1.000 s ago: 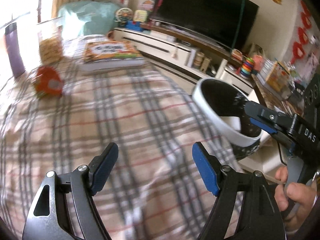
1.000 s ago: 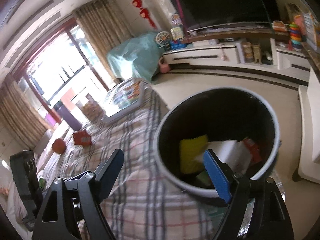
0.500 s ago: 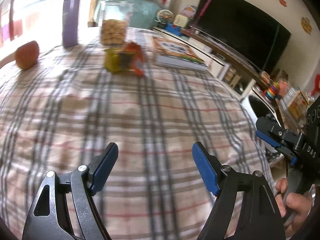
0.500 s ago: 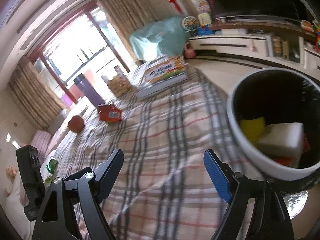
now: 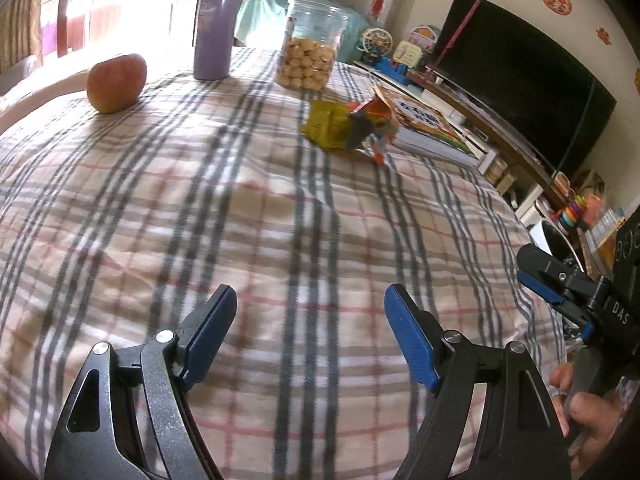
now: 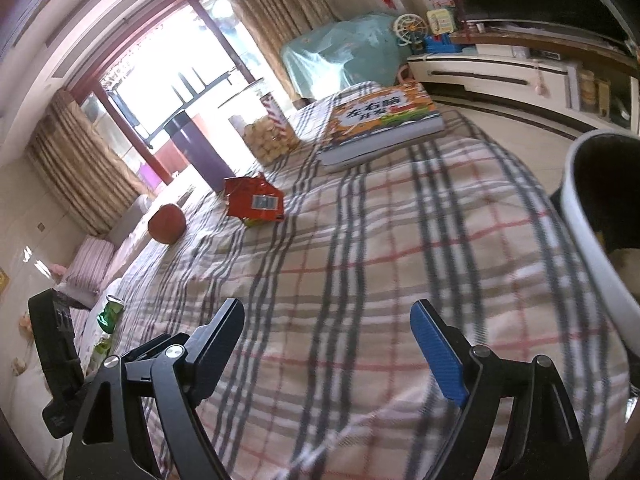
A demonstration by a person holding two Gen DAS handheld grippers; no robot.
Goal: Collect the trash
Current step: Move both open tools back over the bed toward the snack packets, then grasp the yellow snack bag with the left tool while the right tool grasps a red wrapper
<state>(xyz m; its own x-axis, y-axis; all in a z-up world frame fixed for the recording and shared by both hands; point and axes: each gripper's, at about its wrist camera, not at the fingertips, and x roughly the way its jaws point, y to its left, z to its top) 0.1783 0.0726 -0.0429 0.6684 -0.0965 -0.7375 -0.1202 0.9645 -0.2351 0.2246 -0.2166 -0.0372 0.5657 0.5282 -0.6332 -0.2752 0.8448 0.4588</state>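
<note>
Both grippers have swung away from the bin and now face across the plaid-covered surface (image 5: 280,208); the bin (image 6: 592,240), which sat under the right jaws a second ago, has slid to the right edge of the right view, and the wrapper, apple and bottle have come into the left view.

Left gripper (image 5: 310,328): jaws wide apart, nothing between them, only cloth beneath. Right gripper (image 6: 328,344): jaws also wide and empty, having just opened a touch further with nothing in the gap.

Ahead of the left jaws, up and a little to the right, lies the crumpled wrapper (image 5: 352,126), red and yellow-green, on the cloth near a book (image 6: 380,120). In the right view the same wrapper (image 6: 254,200) sits ahead and to the left of the jaws. It looks like the next trash to take. Its length seems to run roughly crosswise in the left view, though crumpling makes that uncertain. Neither gripper is clearly nearer; the left seems more squarely lined up.

Beyond stand an apple (image 5: 116,82), a purple bottle (image 5: 214,24) and a biscuit jar (image 5: 310,50), none of them trash by the look.
</note>
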